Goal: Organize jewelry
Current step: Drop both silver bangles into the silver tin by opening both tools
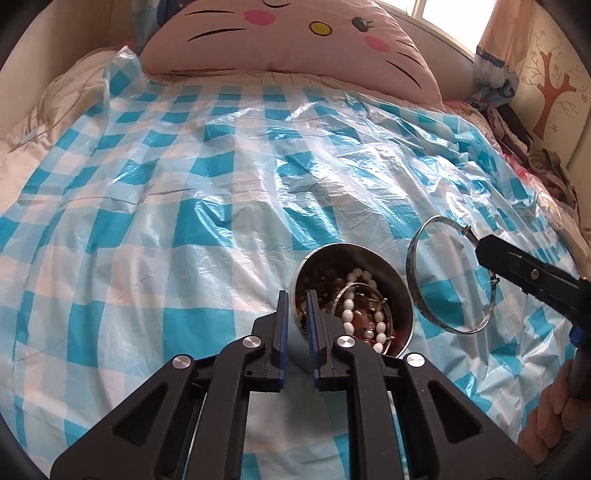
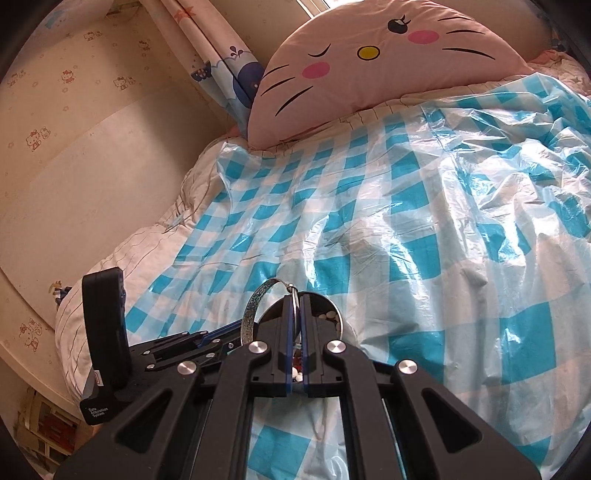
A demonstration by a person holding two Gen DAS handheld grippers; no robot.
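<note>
Silver bangle (image 1: 443, 280), thin & patterned, pinched in right claw (image 2: 295, 306); left claw (image 1: 297, 299) grips bowl (image 1: 369, 254) rim.

Setting: a bedroom in a home, likely a child's. A bed (image 1: 55, 110) is shown, covered by a blue-and-white checked plastic sheet (image 1: 221, 166) spread over pale bedding. A large pink pillow (image 1: 295, 33) printed with a cat face is propped at the head. Wallpaper (image 2: 74, 85) with small cartoon cats is seen on the wall, and a curtain (image 2: 236, 70) with a whale print is hung by a bright window (image 1: 454, 14).
</note>
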